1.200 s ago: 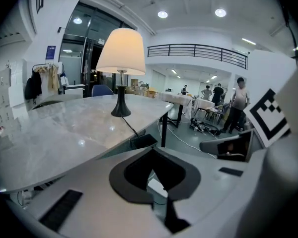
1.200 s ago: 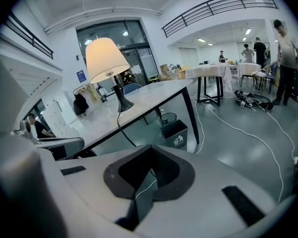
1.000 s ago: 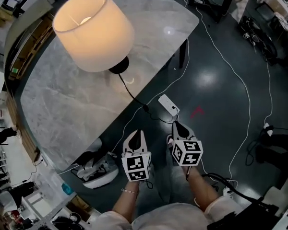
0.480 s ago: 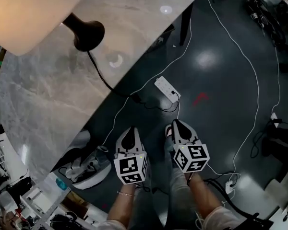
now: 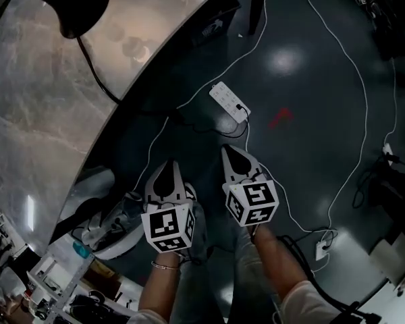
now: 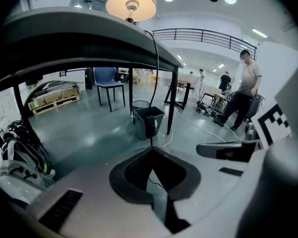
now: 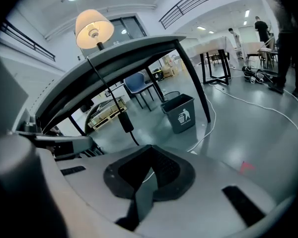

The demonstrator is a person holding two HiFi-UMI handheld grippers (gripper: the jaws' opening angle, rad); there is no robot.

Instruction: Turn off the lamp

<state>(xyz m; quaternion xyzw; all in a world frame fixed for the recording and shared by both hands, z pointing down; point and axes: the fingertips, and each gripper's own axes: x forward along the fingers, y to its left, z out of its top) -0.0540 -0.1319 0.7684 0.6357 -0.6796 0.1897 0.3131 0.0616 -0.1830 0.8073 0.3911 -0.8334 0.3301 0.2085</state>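
**Both claws pinched shut and low, lamp up on the table**

You hold the left gripper [image 5: 167,169] and the right gripper [image 5: 232,155] side by side below the edge of the grey marble tabletop [image 5: 34,120]. Both tilt forward and down toward the dark polished floor [image 5: 304,113]. Each claw is fully closed with nothing between its jaws, as the left gripper view [image 6: 151,150] and the right gripper view [image 7: 150,148] both show.

Since a second ago both grippers have dropped. The shade has slid out of the head view, so only the black round base [image 5: 77,7] shows at the top left. The white power strip [image 5: 228,101] now sits nearer your claw tips in the picture.

The cream-shaded table lamp [image 6: 131,1] is lit on the tabletop, well above and ahead of both claws. Its black cord [image 5: 94,66] hangs over the table edge, carrying a black oblong block [image 6: 150,127] beyond the left tips, untouched.
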